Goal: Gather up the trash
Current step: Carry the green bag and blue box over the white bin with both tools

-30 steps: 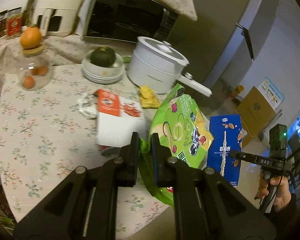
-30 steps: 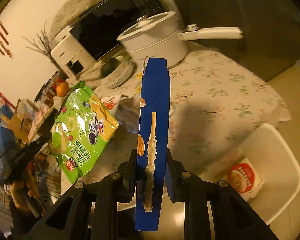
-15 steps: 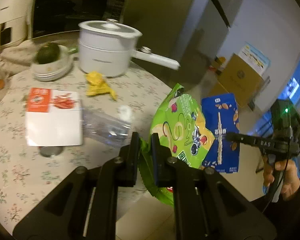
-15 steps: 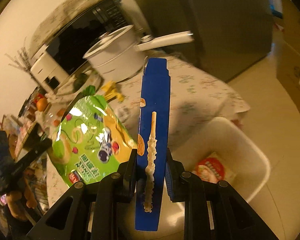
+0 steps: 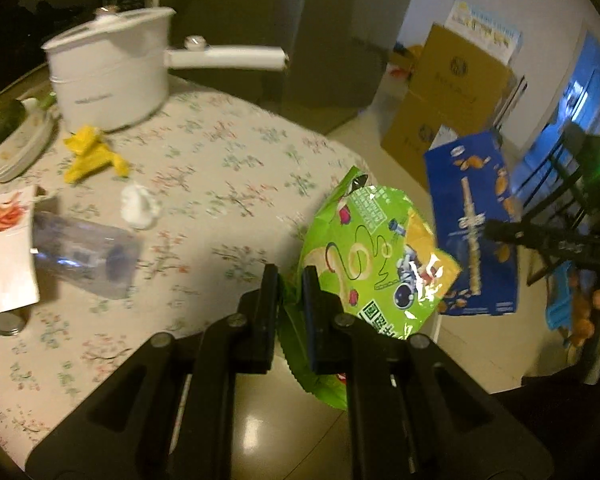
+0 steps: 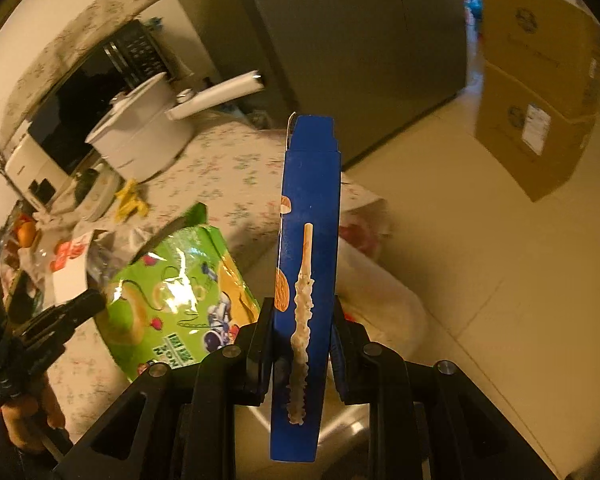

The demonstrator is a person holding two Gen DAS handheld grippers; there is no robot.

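The green bag [image 5: 376,256] is clamped in the left gripper [image 5: 290,296], the blue box [image 6: 306,280] in the right gripper [image 6: 300,336]. Both have been carried off the bench [image 5: 220,168] toward the white bin [image 6: 384,300]. Dropping is likely next.

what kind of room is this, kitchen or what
Most likely a home kitchen or dining corner: a white electric pot on a floral-clothed table, a microwave behind, and cardboard boxes stacked on the tiled floor.

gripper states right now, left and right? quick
Left gripper: closed on the green snack bag, held by its lower edge.
Right gripper: closed on the blue snack box, held upright.
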